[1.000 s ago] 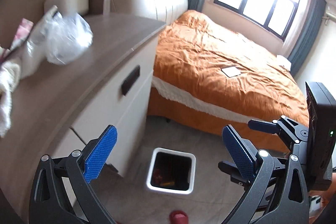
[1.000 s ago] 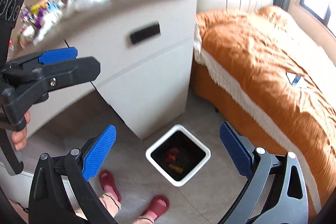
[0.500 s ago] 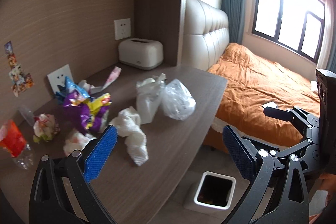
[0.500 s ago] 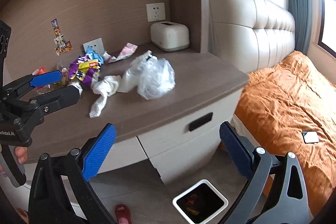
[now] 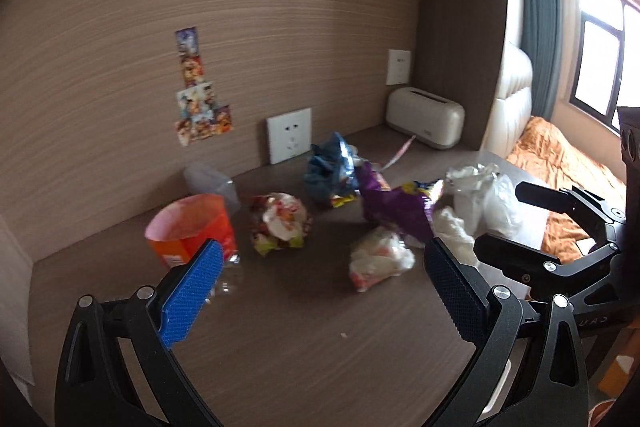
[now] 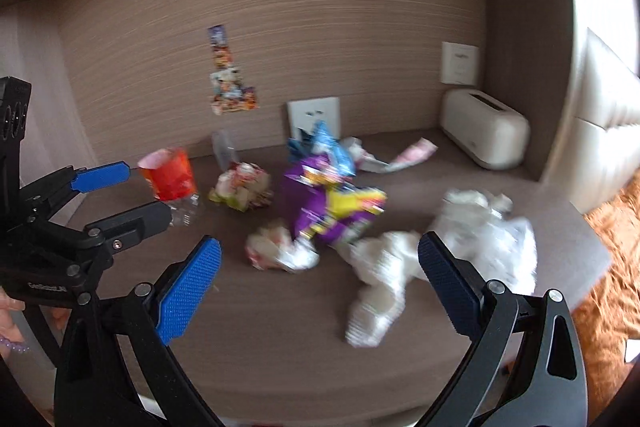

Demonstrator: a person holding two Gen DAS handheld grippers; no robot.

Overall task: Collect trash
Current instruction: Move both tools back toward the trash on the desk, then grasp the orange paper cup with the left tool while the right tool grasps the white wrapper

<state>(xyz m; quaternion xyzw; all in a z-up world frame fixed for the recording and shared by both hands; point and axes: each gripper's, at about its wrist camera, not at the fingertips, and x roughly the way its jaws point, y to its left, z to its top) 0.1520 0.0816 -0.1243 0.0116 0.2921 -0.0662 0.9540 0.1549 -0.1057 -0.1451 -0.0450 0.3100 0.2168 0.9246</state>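
Ahead of my left claw I count one orange-labelled bottle, two snack bags, blue and purple, two crumpled wrappers, one toaster, two wall sockets.

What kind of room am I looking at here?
Most likely a bedroom. A bed with an orange cover and a padded headboard sits beside a built-in wooden desk, which is littered with snack wrappers and crumpled tissues.
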